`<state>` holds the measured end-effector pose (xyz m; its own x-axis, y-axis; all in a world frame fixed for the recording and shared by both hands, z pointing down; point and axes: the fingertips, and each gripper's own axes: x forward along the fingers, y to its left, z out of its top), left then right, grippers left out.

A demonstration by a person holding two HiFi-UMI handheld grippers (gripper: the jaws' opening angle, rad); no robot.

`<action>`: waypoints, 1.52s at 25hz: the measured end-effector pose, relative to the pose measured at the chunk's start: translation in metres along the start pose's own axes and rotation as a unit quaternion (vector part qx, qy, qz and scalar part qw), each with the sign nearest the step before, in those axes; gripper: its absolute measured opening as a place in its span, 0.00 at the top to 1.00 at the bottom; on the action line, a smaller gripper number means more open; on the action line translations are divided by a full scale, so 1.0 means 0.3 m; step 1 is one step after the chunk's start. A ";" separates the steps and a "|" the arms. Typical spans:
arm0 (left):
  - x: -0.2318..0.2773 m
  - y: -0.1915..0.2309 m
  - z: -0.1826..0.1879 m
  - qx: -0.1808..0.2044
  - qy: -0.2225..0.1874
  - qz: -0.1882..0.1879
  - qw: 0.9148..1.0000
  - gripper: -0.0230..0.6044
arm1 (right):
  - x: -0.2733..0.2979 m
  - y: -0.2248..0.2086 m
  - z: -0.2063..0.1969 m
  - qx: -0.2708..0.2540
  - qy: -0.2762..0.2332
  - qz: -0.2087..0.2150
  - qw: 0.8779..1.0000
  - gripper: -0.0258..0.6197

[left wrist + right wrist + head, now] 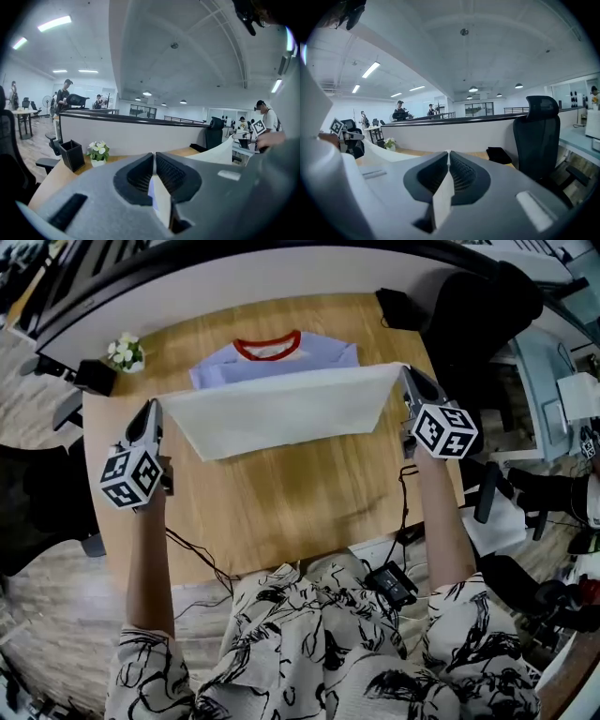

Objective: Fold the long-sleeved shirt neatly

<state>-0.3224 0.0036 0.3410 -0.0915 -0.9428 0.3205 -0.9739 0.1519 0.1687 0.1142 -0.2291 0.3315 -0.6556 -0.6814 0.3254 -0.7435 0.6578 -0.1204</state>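
The left tool (150,411) is gripping one corner of the shirt (281,409), its jaws pressing together on a thin fold of pale cloth. The right tool (408,376) is pinching the opposite corner the same way, with a strip of cloth running out between its closed fingers (461,171). Between the two tools the held edge is stretching taut. The shirt's pale inner side is facing up and sagging toward the person. Beyond that edge, the light blue upper part with the red collar is lying flat on the far half of the wooden bench (281,512). A small flower pot (125,352) and a black box (94,377) are standing at the bench's far left corner. A black office chair (536,136) is standing off the right side.
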 end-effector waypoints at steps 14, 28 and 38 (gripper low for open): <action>0.510 0.169 -0.131 0.037 0.050 0.057 0.996 0.93 | 0.548 -0.183 -0.162 0.009 0.071 0.007 0.997 0.93; 0.848 0.326 -0.474 0.065 0.181 0.054 0.980 0.93 | 0.928 -0.282 -0.475 -0.073 0.195 0.007 0.978 0.93; 0.850 0.368 -0.515 0.123 0.206 0.085 0.967 0.73 | 0.951 -0.298 -0.544 -0.130 0.212 0.018 0.968 0.84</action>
<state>-0.4212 -0.1743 0.5854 -0.2129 -0.7048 0.6767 -0.9768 0.1704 -0.1297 0.0151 -0.4300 0.5881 -0.5257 -0.5003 0.6880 -0.6269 0.7745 0.0842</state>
